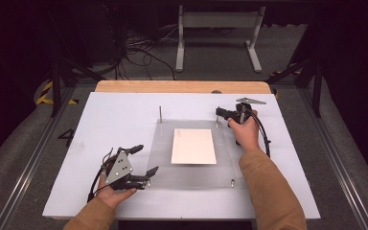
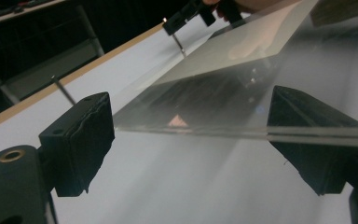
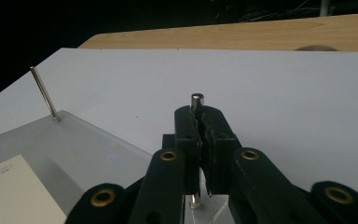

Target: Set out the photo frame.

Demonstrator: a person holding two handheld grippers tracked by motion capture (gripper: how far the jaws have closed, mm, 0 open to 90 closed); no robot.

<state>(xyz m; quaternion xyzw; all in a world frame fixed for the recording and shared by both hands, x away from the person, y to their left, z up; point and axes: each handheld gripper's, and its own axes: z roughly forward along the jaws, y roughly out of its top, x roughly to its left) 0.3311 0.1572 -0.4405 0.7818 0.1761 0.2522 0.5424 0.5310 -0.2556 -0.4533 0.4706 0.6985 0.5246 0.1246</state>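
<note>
Right claw (image 1: 219, 113) clamping tight on a thin steel post (image 3: 196, 101) at the far right corner of the clear plate, pads pinching just under the post's rounded tip. Left claw (image 1: 143, 159) standing wide apart at the plate's near left corner, with the plate's edge (image 2: 242, 132) running between the two pads and neither pad appearing to press on it. No earlier motion to report for it.

Clear acrylic plate (image 1: 163, 165) lying flat on the white table (image 1: 115, 110), ahead of the left claw and below the right one. Cream card (image 1: 193, 146) resting on or under it, midway between the claws; hard to tell which. Second post (image 1: 160, 114) rising at the far left corner, well apart from the right claw; a short stud (image 1: 232, 182) sitting at the near right corner.

Judging the plate as stiff, flat and glossy: likely slippery under rubber pads, prone to scratching and perhaps cracking if bent or dropped. Best taken by the bare edge near a corner, pads squarely above and below, keeping it level. Judging the post as rigid, smooth and round, likely to slip or spin in a loose pinch, so worth gripping low along the shaft.
</note>
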